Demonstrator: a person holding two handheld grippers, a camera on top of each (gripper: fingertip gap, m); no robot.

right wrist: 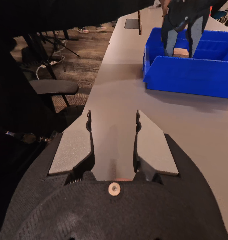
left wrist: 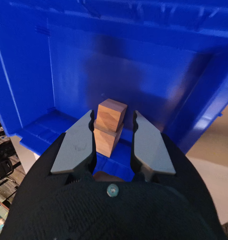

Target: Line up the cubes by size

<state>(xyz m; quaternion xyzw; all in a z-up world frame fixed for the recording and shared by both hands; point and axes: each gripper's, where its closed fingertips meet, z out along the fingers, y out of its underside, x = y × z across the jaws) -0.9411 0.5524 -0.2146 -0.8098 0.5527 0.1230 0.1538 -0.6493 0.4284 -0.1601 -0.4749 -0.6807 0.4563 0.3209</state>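
Note:
Two wooden cubes lie inside a blue bin (left wrist: 149, 65). The smaller cube (left wrist: 110, 114) overlaps the larger cube (left wrist: 105, 141) and seems to rest on it; I cannot tell for sure. My left gripper (left wrist: 113, 111) is open, with its fingertips on either side of the smaller cube and not touching it. In the right wrist view the left gripper (right wrist: 179, 55) reaches down into the bin (right wrist: 188, 77) around a cube (right wrist: 181, 52). My right gripper (right wrist: 113, 110) is open and empty above the grey table (right wrist: 123, 90), in front of the bin and to its left.
The table's left edge runs diagonally, with a dark office chair (right wrist: 55, 87) and cables on the wood floor (right wrist: 51, 63) beyond it. A dark rectangular cutout (right wrist: 131, 23) sits at the table's far end. The bin has an inner divider and high walls.

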